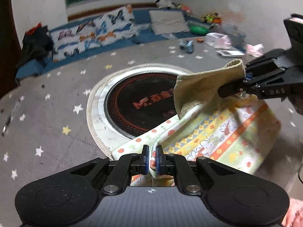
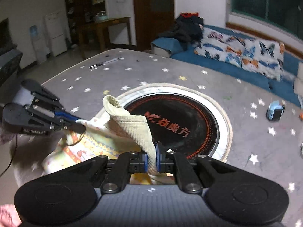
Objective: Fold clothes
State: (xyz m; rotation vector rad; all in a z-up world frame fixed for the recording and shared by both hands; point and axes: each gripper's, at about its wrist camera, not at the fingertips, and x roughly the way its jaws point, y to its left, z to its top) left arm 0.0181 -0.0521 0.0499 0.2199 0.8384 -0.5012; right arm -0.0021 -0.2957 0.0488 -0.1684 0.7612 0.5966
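left hand-held gripper [image 1: 151, 158]: jaws nearly closed, blue pads pinching a bunched edge of the printed garment [image 1: 223, 132].
right hand-held gripper [image 2: 151, 159]: jaws nearly closed, clamped on the ribbed cream cuff [image 2: 130, 126] of the same garment; in the left wrist view it reaches in from the right [image 1: 244, 87].
printed garment: pale cloth with orange, yellow and green cartoon bands, held up between both hand-held grippers and hanging just above the tabletop [image 1: 47, 104], partly blurred.
tabletop: grey cover with white and yellow stars; a round black cooktop [image 2: 180, 124] with orange lettering and a white ring is set into its middle, just past the garment.
room: blue sofa [image 2: 217, 64] with a butterfly-print cushion [image 1: 94, 32], dark clothes heaped at one end, a dark window, a wooden door.
person: pink sleeve [image 1: 295, 213] at the frame edge.
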